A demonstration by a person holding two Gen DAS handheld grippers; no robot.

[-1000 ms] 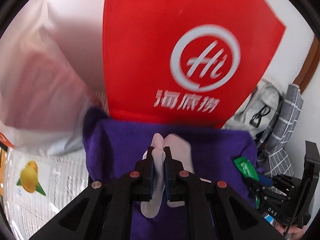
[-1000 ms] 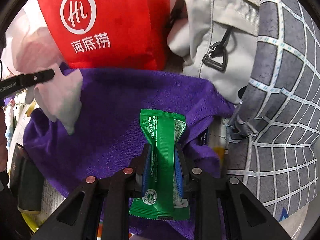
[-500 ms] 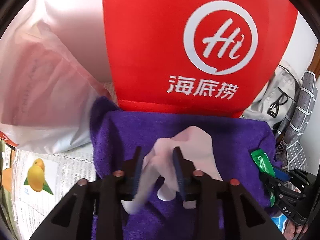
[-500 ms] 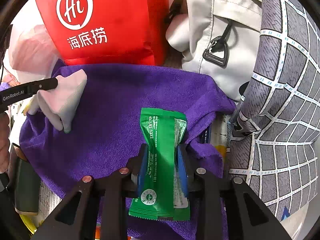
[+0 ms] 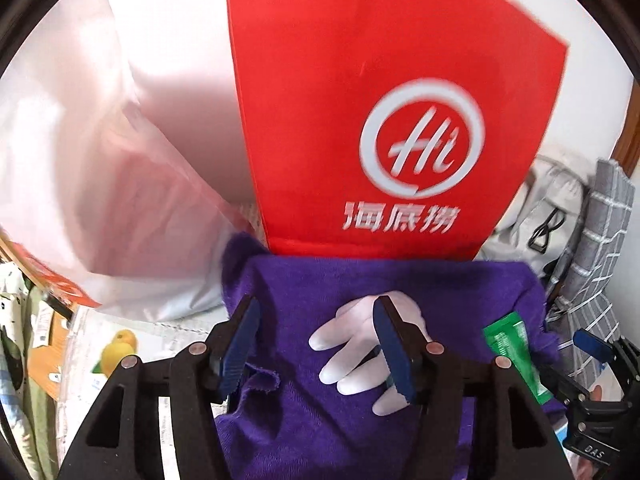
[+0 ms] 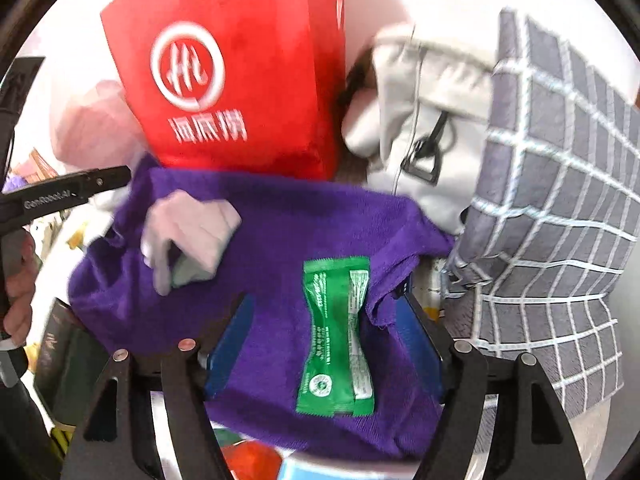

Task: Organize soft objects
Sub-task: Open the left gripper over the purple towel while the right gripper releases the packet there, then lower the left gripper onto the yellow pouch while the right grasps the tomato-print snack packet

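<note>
A purple towel (image 5: 320,420) (image 6: 288,232) lies spread in front of a red bag. A pale pink glove (image 5: 352,344) (image 6: 192,232) lies loose on it. My left gripper (image 5: 316,344) is open, its jaws wide apart, the right one over the glove. A green packet (image 6: 340,332) (image 5: 516,356) lies on the towel. My right gripper (image 6: 324,336) is open, its jaws apart on either side of the packet.
A red paper bag (image 5: 380,112) (image 6: 240,80) stands behind the towel. A pinkish plastic bag (image 5: 100,184) is at the left. A grey-white backpack (image 6: 424,128) and a grey checked cushion (image 6: 560,208) are at the right.
Both grippers have opened. The left one let go of the pink glove and the right one let go of the green packet; both now lie on the purple towel.
</note>
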